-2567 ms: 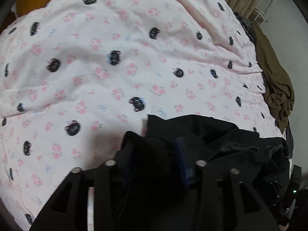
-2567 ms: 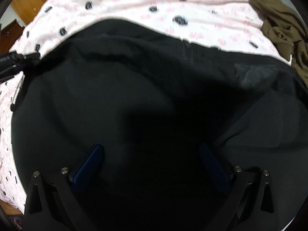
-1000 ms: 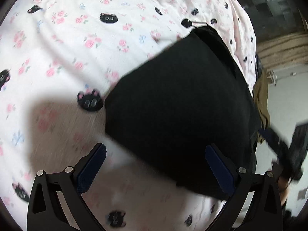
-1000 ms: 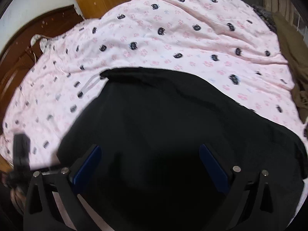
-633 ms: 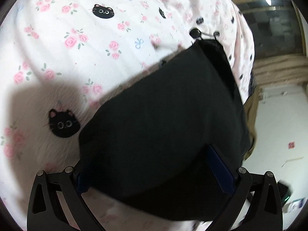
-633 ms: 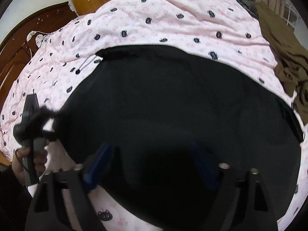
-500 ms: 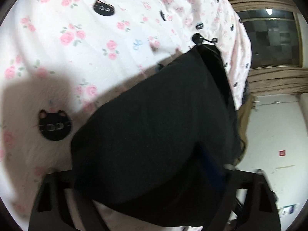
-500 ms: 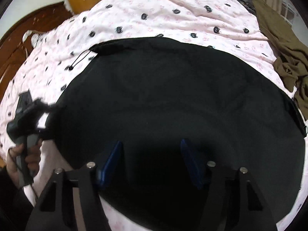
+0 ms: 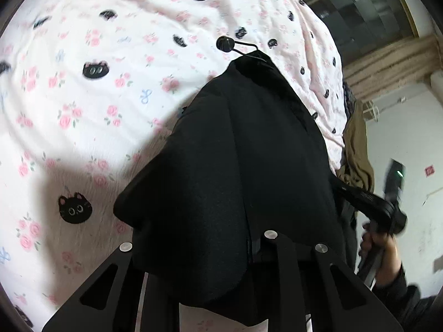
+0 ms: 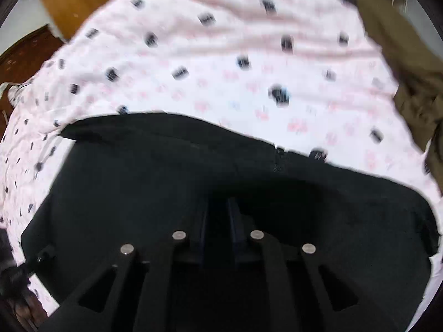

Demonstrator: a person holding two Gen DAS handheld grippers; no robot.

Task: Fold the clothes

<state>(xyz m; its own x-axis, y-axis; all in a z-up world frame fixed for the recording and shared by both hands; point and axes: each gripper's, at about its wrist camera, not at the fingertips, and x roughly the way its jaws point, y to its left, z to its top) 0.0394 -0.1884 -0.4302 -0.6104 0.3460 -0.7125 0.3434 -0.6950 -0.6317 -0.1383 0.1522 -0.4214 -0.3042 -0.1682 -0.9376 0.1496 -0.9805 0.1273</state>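
With both my left gripper (image 9: 221, 251) and right gripper (image 10: 218, 229) just pinched narrow on the black garment (image 9: 249, 166), a thin bite could slip when lifting.

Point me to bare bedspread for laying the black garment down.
Free: the bedspread left of and beyond the black garment, up to the wooden headboard. Crowded: the right edge, where the olive garment is heaped.

Home bedroom, bed under pink cat-and-rose quilt (image 9: 116, 88), wooden headboard (image 10: 19, 55), curtains (image 9: 387, 69)
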